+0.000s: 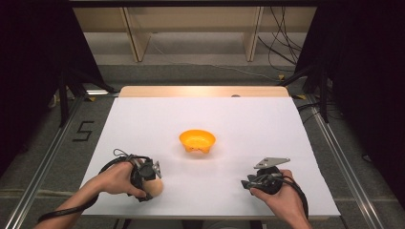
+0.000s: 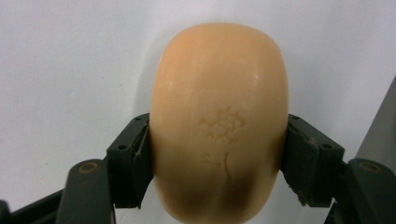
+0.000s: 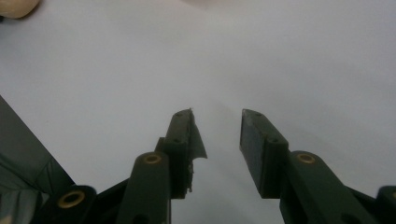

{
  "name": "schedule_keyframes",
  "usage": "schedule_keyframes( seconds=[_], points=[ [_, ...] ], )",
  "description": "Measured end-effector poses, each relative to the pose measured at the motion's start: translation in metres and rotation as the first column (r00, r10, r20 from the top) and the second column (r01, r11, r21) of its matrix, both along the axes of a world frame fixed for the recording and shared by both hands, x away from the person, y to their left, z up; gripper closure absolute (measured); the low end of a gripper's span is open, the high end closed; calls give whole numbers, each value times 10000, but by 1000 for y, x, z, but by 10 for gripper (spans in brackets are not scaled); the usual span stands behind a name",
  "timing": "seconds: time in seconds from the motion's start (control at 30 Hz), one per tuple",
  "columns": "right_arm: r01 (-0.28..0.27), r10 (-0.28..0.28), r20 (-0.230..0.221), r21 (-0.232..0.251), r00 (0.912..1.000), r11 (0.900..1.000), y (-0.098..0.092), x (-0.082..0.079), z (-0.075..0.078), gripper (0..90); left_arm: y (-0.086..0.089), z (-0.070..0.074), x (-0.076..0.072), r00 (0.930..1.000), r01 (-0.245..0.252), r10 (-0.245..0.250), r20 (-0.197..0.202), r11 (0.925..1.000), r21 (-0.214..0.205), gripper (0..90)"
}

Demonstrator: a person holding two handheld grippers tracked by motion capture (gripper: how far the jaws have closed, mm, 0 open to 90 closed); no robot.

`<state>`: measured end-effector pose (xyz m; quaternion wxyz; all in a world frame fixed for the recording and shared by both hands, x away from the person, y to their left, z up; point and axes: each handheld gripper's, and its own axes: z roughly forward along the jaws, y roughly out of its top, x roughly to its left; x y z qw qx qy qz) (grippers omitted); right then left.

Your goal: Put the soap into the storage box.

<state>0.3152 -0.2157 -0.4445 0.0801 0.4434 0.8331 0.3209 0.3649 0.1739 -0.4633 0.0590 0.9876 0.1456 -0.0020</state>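
The left gripper point(image 2: 218, 154) clamps a smooth peach oval soap bar point(image 2: 218, 121) across its narrow width, near-left of the orange plastic bowl point(image 1: 197, 140); the right gripper point(image 3: 217, 135) rests near-right of it, jaws parted, empty.

Peach soap bar point(image 2: 218, 126) bottom cut by frame edge, flanks hidden behind jaws; embossed mark illegible.

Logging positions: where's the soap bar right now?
The soap sits between the left gripper's jaws at the table's near left, short of the orange bowl.
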Motion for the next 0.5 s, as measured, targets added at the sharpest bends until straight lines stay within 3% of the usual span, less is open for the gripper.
schedule_keyframes(
  seconds=[0.13, 0.5],
  points=[
    [-31, 31, 31, -21, 10000, 10000, -1, 0, 1, 648, 2, 1, 1, 9999, 23, -23, 124, 10000, -75, 321],
    [-85, 86, 132, -42, 9999, 10000, -1, 1, 0, 649, 10, 6, -1, 9980, -199, 244, 588, 9969, -768, 321]
  ],
)
